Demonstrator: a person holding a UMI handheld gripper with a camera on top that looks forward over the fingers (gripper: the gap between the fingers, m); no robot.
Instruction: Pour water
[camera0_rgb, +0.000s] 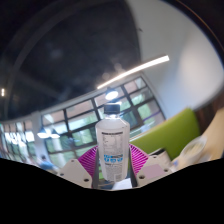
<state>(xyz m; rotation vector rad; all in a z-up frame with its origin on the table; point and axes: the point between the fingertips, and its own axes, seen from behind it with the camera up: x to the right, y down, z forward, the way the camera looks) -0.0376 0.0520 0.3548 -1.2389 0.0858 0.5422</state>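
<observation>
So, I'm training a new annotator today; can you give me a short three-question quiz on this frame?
1. True or false: the water bottle has its cap on.
2. Where is the bottle relative to the tool?
A. between its fingers
B. far beyond them
C. lying flat beside them
3. Fill in: the bottle is held ______ (upright / upside down).

Key:
1. True; a white cap sits on top.
2. A; the pink pads flank it on both sides and appear to press on it, with no support visible beneath.
3. Upright, with ceiling lights and windows behind it.
</observation>
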